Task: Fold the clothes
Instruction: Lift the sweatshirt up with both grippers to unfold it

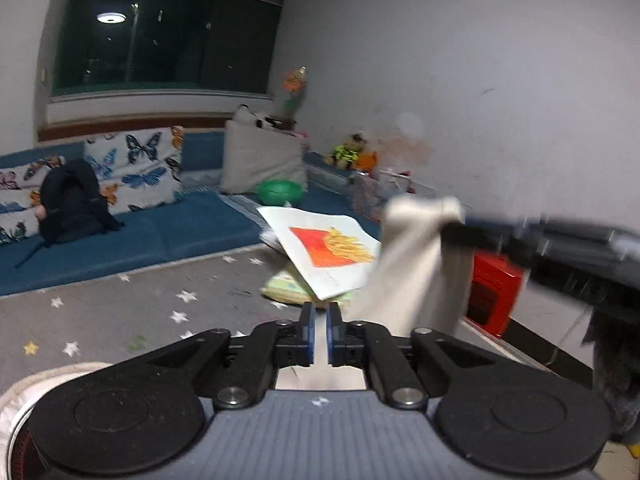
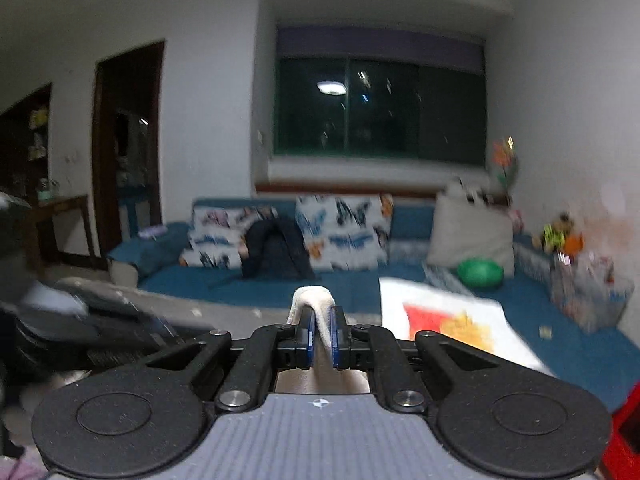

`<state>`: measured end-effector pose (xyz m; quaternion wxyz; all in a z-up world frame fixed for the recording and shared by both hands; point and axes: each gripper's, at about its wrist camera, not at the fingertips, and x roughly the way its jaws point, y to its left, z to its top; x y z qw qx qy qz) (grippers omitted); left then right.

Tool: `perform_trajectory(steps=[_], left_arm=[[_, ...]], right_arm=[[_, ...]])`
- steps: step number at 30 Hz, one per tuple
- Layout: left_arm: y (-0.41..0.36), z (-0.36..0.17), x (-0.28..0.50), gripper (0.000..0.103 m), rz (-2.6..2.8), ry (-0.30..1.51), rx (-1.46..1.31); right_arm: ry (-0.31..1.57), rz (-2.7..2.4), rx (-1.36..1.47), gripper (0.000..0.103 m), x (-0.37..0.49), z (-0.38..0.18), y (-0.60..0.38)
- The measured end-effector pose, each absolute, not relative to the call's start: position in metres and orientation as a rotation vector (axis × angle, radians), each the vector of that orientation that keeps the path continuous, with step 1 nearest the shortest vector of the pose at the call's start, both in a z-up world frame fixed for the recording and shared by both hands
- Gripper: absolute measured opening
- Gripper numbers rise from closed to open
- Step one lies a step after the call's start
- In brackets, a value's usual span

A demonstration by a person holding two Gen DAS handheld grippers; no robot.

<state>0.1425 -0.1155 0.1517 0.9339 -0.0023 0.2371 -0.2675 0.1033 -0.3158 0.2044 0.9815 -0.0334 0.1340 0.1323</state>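
Note:
A white T-shirt with a red and yellow fries print (image 1: 324, 250) is held up in the air. My left gripper (image 1: 320, 330) is shut on its lower edge. My right gripper (image 2: 320, 334) is shut on a beige fold of the same garment (image 2: 313, 298). In the left wrist view the right gripper comes in blurred from the right (image 1: 472, 228) with beige cloth (image 1: 416, 264) hanging from it. The printed front also shows in the right wrist view (image 2: 452, 320), blurred.
A blue sofa (image 1: 132, 240) with butterfly cushions (image 1: 136, 168) and a black backpack (image 1: 72, 200) runs along the far wall. A green bowl (image 1: 278, 191), a beige pillow (image 1: 260, 156), soft toys (image 1: 352, 154), a red box (image 1: 494, 292) and a grey star rug (image 1: 120, 312) are around.

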Motion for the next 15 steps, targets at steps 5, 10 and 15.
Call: perform_trajectory(steps=[5,10,15], left_arm=[[-0.113,0.155,0.135,0.035,-0.532,0.476,0.000],[-0.101,0.168,0.128,0.034,-0.523,0.434,-0.022],[-0.098,0.170,0.118,0.034,-0.532,0.428,-0.018]], right_arm=[[0.155,0.303,-0.088,0.008,0.074,0.240,-0.303],[0.070,0.317,-0.073,0.008,0.050,0.265,-0.298],[0.093,0.311,-0.081,0.009,0.042,0.270,-0.292]])
